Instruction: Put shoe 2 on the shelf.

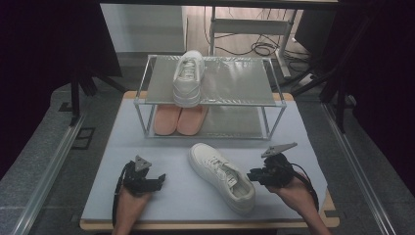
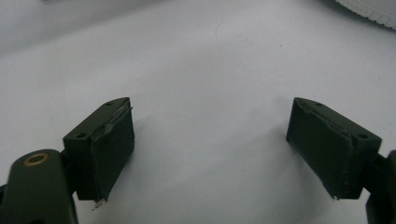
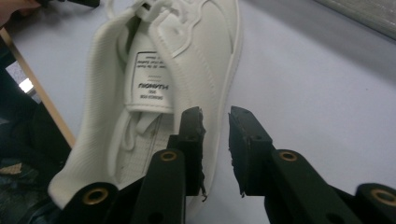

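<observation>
White sneaker [image 1: 222, 177] lying on the pale table mat [image 1: 303, 132] between two hand-held grippers

The right gripper [image 1: 254, 175] is hovering just beside the low-top's heel end, its black jaws standing a narrow gap apart with nothing pressed between them; in the right gripper view one jaw is reaching over the shoe's side wall while the other is sitting outside it. The shoe is showing smooth white leather, a ribbed fabric lining, white laces and a printed tongue label. The left gripper [image 1: 159, 178] is resting well to the shoe's other side, its flat rectangular pads spread wide over bare mat. Beyond both grippers, a two-tier metal-framed rack [image 1: 276, 100] is carrying one matching sneaker [image 1: 188, 78] on top and two peach-coloured slippers [image 1: 178, 119] below. Sneakers are numbering two, grippers two.
</observation>
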`<action>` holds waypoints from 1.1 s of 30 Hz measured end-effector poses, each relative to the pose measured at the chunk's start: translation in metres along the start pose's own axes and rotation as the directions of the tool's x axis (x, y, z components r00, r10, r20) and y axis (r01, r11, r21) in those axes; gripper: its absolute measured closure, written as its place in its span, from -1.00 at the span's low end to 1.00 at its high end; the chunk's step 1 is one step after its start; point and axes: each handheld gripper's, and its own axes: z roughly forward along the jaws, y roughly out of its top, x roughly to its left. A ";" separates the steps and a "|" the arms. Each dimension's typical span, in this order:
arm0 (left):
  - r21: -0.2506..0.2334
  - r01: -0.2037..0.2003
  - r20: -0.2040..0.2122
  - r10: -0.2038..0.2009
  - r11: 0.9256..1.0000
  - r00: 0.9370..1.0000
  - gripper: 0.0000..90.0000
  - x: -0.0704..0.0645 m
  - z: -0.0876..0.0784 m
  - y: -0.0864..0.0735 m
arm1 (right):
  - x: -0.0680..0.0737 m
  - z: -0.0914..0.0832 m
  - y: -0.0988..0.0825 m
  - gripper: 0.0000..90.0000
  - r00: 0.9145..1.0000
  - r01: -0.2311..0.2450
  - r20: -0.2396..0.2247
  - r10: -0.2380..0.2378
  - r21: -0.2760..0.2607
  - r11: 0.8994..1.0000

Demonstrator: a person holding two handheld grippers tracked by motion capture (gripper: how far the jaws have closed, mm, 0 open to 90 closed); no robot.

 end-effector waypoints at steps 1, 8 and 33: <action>0.001 0.000 0.000 0.000 1.000 1.000 -0.66 0.000 0.000 0.000 | 0.002 -0.001 0.000 0.61 1.000 0.003 -0.003 -0.003 0.003 1.000; 0.000 -0.001 0.000 0.001 1.000 1.000 -0.66 0.000 0.000 0.000 | 0.008 0.010 0.006 0.47 1.000 0.024 -0.021 -0.023 0.058 0.998; 0.000 -0.001 0.000 0.001 1.000 1.000 -0.66 0.000 0.000 0.000 | -0.017 0.029 0.011 0.78 0.971 -0.173 -0.146 0.187 0.103 0.979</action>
